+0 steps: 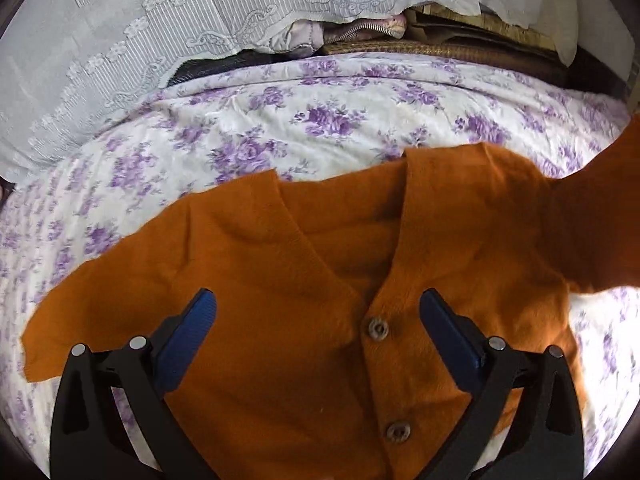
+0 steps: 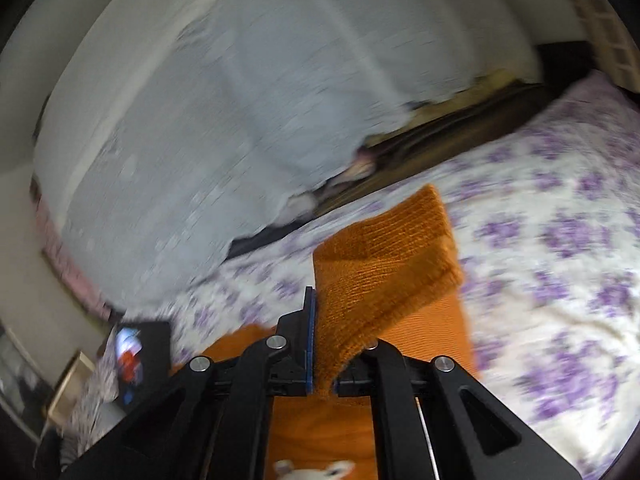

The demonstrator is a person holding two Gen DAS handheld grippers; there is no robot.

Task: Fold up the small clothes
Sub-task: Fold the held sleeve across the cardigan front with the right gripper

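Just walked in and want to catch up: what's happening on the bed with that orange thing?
A person with a gripper in each hand is folding a small orange cardigan laid buttoned-side up on a purple-flowered bedspread. The right gripper is shut on the ribbed cuff of one sleeve and holds it lifted off the bed. The left gripper hangs open above the cardigan's chest near the top button, gripping nothing. No fold is finished yet.

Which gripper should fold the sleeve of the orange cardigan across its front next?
Right. The right gripper is shut on the orange knitted cardigan at its ribbed sleeve cuff, lifted off the purple-flowered bedsheet. The left gripper hangs open, holding nothing.
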